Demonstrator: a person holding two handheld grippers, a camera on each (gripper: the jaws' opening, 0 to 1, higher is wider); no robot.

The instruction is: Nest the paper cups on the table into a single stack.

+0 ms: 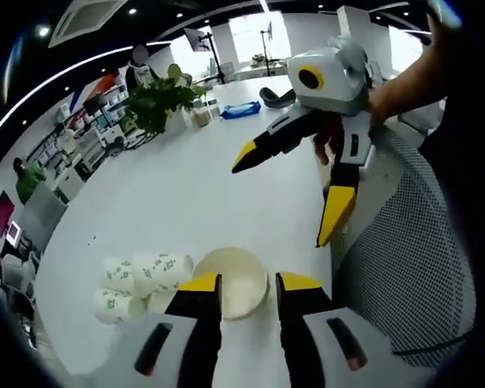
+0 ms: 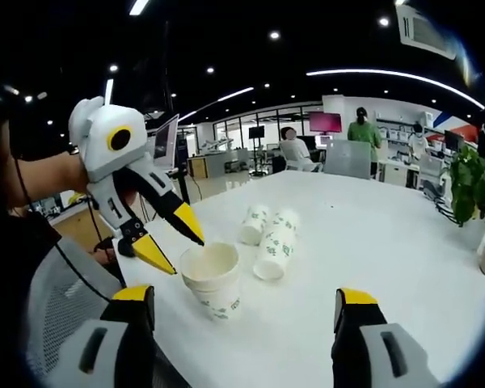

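White paper cups [image 2: 268,240] on table [image 2: 388,242]

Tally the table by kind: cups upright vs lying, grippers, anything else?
Upright paper cup: 1
Paper cups on their sides: 3 visible; any nested ones can't be told apart
Grippers: 2, the left gripper and the right gripper
Potted plant: 1
Total: 7

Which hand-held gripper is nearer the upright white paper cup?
Left. The left hand-held gripper has its jaws at the upright white paper cup, on its rim. The right hand-held gripper hangs open above the table, apart.
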